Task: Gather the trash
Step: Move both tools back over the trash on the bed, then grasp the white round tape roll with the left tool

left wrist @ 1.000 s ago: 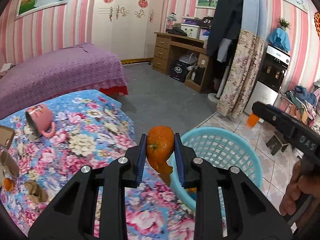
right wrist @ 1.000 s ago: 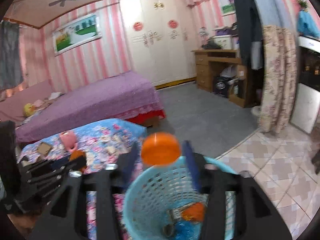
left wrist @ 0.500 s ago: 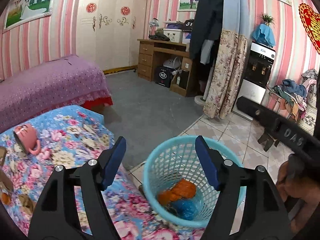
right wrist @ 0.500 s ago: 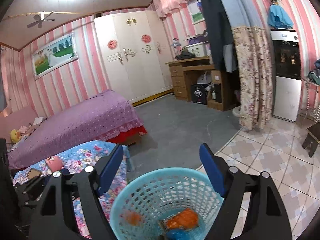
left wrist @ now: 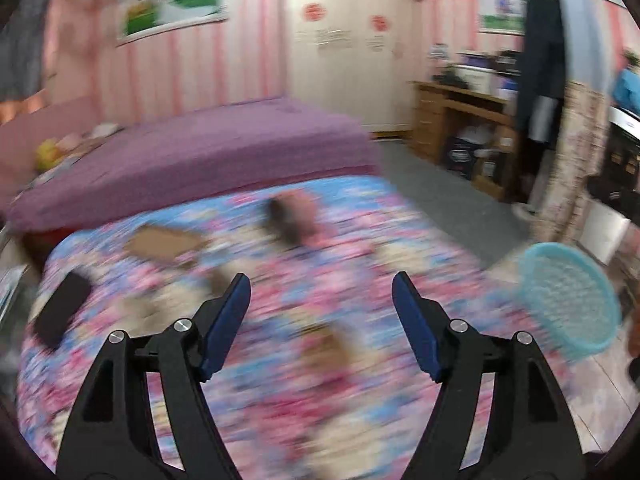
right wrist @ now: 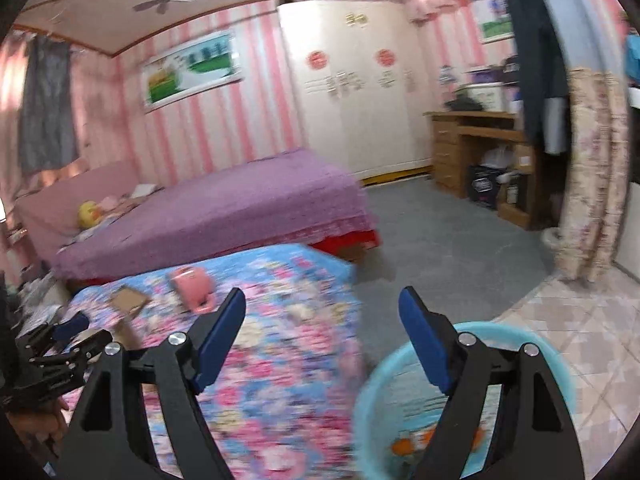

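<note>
The left gripper (left wrist: 321,294) hangs over the floral tablecloth (left wrist: 256,396) with its blue-padded fingers (left wrist: 224,326) spread wide and nothing between them. The left wrist view is heavily smeared, so small things on the cloth read only as blobs: a pink mug (left wrist: 298,216) lying on its side toward the far edge, a flat brown cardboard piece (left wrist: 162,242) to its left, a dark flat object (left wrist: 60,312) near the left edge, and a brownish scrap (left wrist: 332,346) just ahead of the fingers. What that scrap is cannot be told.

The light-blue mesh basket (left wrist: 568,300) sits off the table's right edge, over tiled floor (right wrist: 592,320), well apart from the left gripper.

The right gripper (right wrist: 322,304) is likewise released, jaws wide and empty. Its right finger hangs above the basket's rim (right wrist: 372,392), its left finger over the table's near right corner. Orange trash (right wrist: 404,446) lies in the basket's bottom, partly hidden by the finger.

Beyond the table's far edge stands a purple-covered bed (right wrist: 224,208); to the right of both, grey carpet (right wrist: 440,248) runs back to a wooden desk (right wrist: 472,148).
</note>
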Action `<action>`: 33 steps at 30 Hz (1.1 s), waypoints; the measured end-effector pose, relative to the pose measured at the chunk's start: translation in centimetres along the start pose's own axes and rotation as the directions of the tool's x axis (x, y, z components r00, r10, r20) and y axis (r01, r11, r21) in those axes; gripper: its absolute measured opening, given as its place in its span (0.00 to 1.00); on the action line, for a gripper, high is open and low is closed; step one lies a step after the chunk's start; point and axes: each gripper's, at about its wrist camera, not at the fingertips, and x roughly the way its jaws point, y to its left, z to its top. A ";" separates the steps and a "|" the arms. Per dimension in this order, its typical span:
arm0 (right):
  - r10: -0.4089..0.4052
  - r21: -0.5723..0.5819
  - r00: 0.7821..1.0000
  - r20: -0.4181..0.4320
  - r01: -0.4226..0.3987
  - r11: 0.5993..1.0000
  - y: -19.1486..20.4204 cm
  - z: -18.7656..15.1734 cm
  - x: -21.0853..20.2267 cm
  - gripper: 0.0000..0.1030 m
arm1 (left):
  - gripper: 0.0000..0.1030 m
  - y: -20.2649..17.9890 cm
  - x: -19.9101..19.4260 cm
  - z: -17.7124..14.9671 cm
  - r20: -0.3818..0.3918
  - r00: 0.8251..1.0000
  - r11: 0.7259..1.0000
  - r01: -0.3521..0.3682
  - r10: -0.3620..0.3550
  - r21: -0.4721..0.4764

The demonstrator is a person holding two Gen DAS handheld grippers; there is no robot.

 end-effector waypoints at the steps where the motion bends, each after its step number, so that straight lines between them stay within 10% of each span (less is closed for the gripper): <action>1: 0.035 -0.012 0.999 -0.015 -0.035 0.999 1.5 -0.3 0.7 0.76 | 0.69 1.8 0.2 -0.5 -0.009 1.000 0.999 -0.029 0.029 -0.017; 7: 0.194 -0.123 0.971 -0.142 -0.212 0.969 11.8 -3.4 5.0 0.77 | 0.69 12.7 0.1 -5.3 -0.104 0.984 0.979 -0.157 0.143 -0.134; 15: 0.192 -0.245 0.937 -0.293 -0.268 0.932 20.5 -8.2 10.1 0.77 | 0.72 18.0 0.0 -7.0 -0.105 0.980 0.966 -0.186 0.170 -0.179; 23: 0.206 -0.260 0.930 -0.305 -0.289 0.921 23.9 -8.9 10.8 0.77 | 0.79 16.7 1.4 -5.6 -0.026 0.995 0.988 -0.097 0.095 -0.116; 33: 0.191 -0.235 0.927 -0.324 -0.274 0.933 21.5 -7.3 13.1 0.77 | 0.79 15.2 7.5 -5.2 -0.194 0.977 0.995 -0.100 0.092 -0.028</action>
